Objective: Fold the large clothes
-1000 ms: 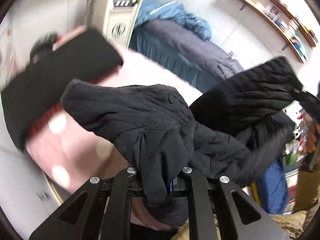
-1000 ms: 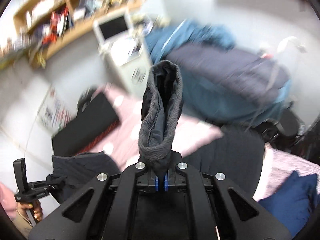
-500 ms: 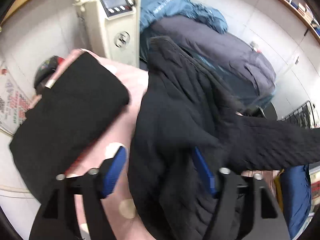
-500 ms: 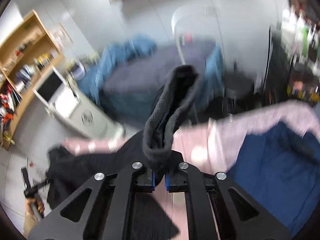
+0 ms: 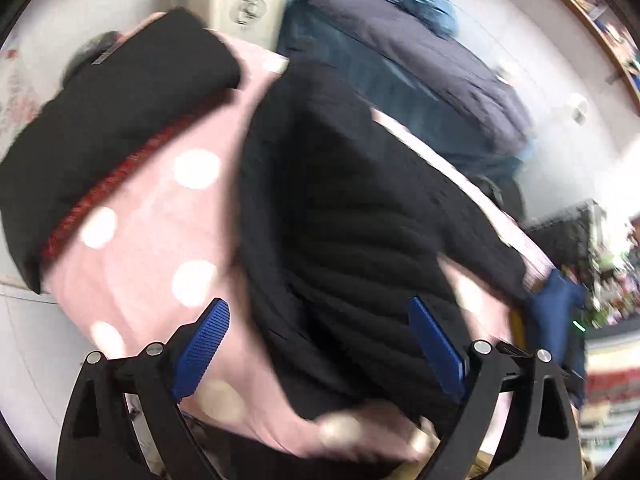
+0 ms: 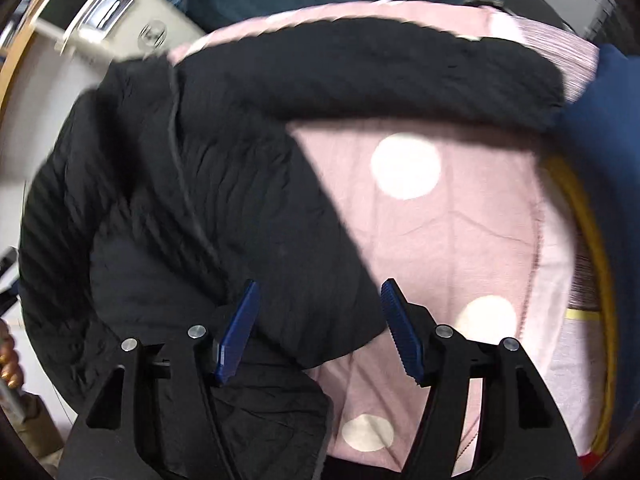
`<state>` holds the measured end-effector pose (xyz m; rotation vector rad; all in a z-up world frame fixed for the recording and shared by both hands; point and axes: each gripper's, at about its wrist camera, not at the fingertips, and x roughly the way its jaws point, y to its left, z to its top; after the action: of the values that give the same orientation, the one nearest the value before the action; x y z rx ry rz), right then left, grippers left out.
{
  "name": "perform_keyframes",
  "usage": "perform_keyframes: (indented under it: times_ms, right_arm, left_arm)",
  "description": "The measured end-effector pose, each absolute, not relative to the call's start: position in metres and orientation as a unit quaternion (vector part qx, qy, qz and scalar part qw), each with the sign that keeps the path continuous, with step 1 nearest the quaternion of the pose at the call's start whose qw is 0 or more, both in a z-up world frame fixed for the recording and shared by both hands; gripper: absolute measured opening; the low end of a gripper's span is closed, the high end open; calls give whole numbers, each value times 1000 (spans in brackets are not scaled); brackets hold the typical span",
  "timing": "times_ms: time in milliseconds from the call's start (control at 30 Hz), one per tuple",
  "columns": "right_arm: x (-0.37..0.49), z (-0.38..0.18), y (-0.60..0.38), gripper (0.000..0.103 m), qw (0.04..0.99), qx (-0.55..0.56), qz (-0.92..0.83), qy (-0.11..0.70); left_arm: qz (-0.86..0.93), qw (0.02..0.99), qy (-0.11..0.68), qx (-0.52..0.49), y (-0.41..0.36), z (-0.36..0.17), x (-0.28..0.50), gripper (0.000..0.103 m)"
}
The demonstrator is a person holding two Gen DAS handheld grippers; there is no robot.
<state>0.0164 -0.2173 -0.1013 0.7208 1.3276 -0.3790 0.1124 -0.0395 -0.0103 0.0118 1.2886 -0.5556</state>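
A black quilted jacket (image 6: 192,208) is seen spread on a pink, white-dotted blanket (image 6: 452,240), one sleeve (image 6: 380,68) stretched along the far edge of the bed toward a blue garment (image 6: 608,112) at the right. In the left wrist view the same jacket (image 5: 344,240) is shown as a dark heap beside a second black garment (image 5: 108,120), already folded, with a red trim showing along its edge.

The left gripper (image 5: 320,344) is held over the jacket with its jaws opening wide; cloth lies between the blue pads (image 5: 202,346) but is not pressed by them. The right gripper (image 6: 318,326) is likewise caught with its jaws opening, the jacket's lower edge lying between the pads without being pinched. The step in hand is judged to be the laying-out of the jacket, released flat before any fold is made.

The next move would call for a fresh hold on a sleeve or a side edge, so that it can be carried across the body of the jacket.

Both views are blurred. The jacket's near hem is cut off behind the gripper frames, and its other sleeve cannot be made out. A cream-coloured machine (image 5: 244,4) and heaped dark bedding (image 5: 420,72) are seen beyond the bed; shelves at the frame's edge are too blurred to be read.
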Motion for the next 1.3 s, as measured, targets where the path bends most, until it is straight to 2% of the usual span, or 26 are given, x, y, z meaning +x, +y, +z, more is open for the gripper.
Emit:
perform_keyframes:
  times_ms: [67, 167, 267, 333, 433, 500, 700, 900, 1067, 1300]
  right_arm:
    - [23, -106, -208, 64, 714, 330, -161, 596]
    - [38, -105, -206, 64, 721, 332, -152, 588]
    - [43, -96, -203, 64, 729, 328, -146, 583]
    - [39, -93, -201, 65, 734, 324, -146, 579]
    - [31, -98, -199, 67, 730, 321, -153, 584]
    - [23, -103, -201, 67, 725, 325, -159, 586]
    - [1, -113, -211, 67, 709, 350, -179, 585]
    - [2, -111, -209, 67, 711, 349, -185, 581]
    - [14, -106, -197, 67, 715, 334, -178, 588]
    - [30, -97, -183, 67, 721, 297, -187, 597]
  left_arm:
    - [-272, 761, 588, 25, -61, 3, 95, 96]
    - [-283, 759, 580, 85, -101, 4, 69, 97]
    - [-265, 738, 600, 158, -136, -27, 44, 96]
    - [-285, 697, 640, 152, -146, -58, 28, 94]
    - [-286, 668, 669, 156, -145, -86, 15, 74]
    - [-277, 666, 675, 158, -136, -97, 16, 49]
    - [-250, 701, 657, 118, -89, -81, 46, 20]
    - [-176, 756, 623, 97, -18, -43, 113, 13]
    - [-99, 801, 578, 118, 48, -8, 187, 10]
    - [7, 816, 549, 180, 99, -14, 300, 9]
